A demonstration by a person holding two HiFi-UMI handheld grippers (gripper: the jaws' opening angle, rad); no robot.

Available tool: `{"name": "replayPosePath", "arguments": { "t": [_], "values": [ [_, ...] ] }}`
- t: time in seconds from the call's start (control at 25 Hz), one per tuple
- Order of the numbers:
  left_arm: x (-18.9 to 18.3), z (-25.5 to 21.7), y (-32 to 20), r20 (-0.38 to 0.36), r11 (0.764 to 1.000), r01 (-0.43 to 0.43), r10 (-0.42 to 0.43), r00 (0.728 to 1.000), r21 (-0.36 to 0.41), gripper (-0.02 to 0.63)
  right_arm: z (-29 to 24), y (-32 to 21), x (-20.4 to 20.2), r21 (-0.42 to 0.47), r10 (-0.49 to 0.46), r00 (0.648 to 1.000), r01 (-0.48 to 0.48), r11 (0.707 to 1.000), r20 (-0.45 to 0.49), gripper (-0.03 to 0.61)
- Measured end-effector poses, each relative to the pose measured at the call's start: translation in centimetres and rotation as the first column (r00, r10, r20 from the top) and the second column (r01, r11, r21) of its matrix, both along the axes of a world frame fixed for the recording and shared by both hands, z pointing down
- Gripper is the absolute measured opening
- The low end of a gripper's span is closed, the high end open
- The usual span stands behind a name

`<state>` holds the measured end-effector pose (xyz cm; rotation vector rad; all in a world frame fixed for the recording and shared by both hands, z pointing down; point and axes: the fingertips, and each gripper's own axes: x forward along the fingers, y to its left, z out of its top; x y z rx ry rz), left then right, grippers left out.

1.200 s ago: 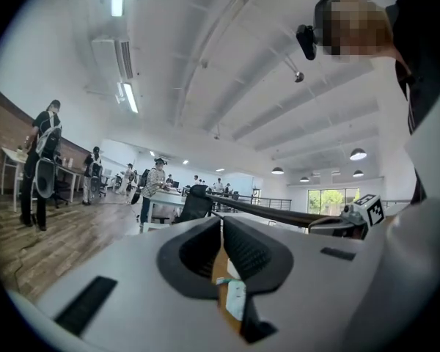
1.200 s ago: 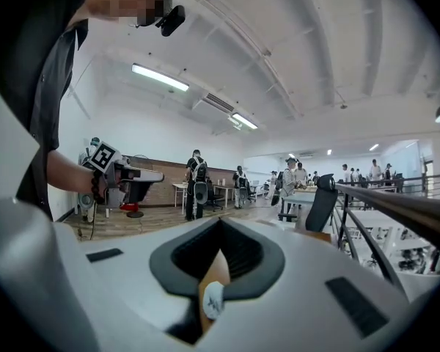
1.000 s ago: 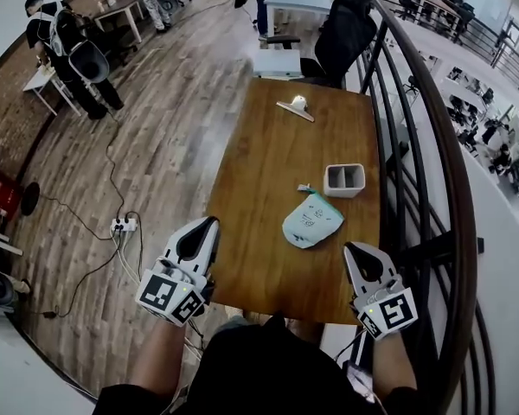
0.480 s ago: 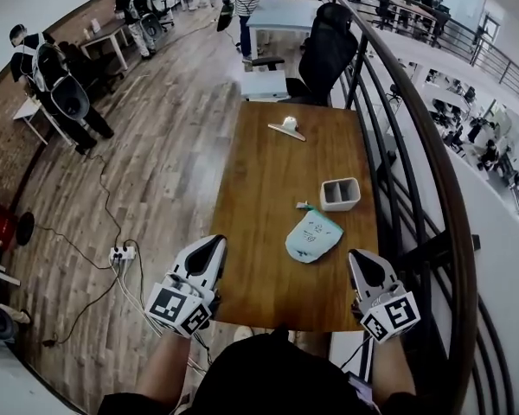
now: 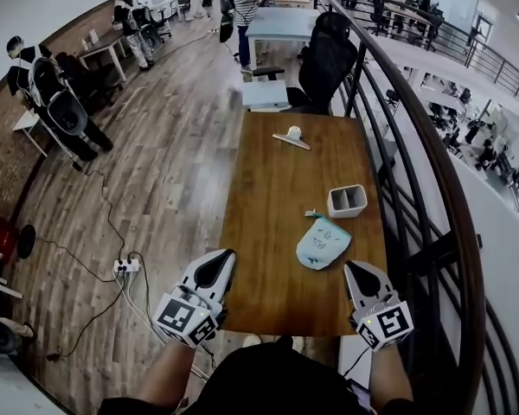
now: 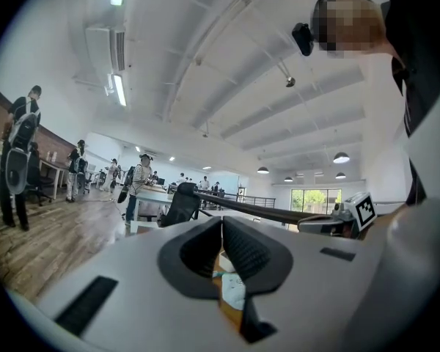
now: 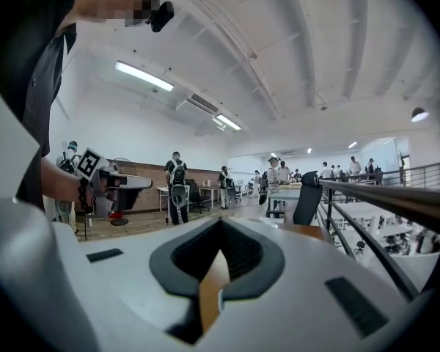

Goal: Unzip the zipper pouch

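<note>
A pale mint zipper pouch (image 5: 321,243) with dark drawings lies flat on the wooden table (image 5: 277,197), its zipper end pointing to the far left. My left gripper (image 5: 219,266) hovers at the table's near left edge, jaws shut and empty. My right gripper (image 5: 361,277) is at the near right corner, just short of the pouch, also shut with nothing in it. In the left gripper view a sliver of the pouch (image 6: 235,290) shows through the slit under the closed jaws. The right gripper view shows only bare table wood (image 7: 213,288) there.
A small white two-compartment box (image 5: 346,201) stands beyond the pouch near the right edge. A white clip-like object on a strip (image 5: 292,136) lies at the far end. A black railing (image 5: 432,188) runs along the right. A black office chair (image 5: 324,54) stands behind the table; several people stand far left.
The view has shifted so table and pouch sit slightly further right. Both grippers have moved a little forward over the near table edge, still shut.
</note>
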<state>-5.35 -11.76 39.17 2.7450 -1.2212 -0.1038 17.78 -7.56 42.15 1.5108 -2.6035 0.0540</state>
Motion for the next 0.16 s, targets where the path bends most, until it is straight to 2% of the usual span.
{"name": "replayPosePath", "arguments": {
  "t": [0.16],
  "values": [
    [-0.14,0.5,0.19,0.012,1.0,-0.012,0.012,1.0,0.015,0.017,0.22,-0.19,-0.63,0.005,-0.002,1.0,0.002,1.0,-0.011,-0.008]
  ]
}}
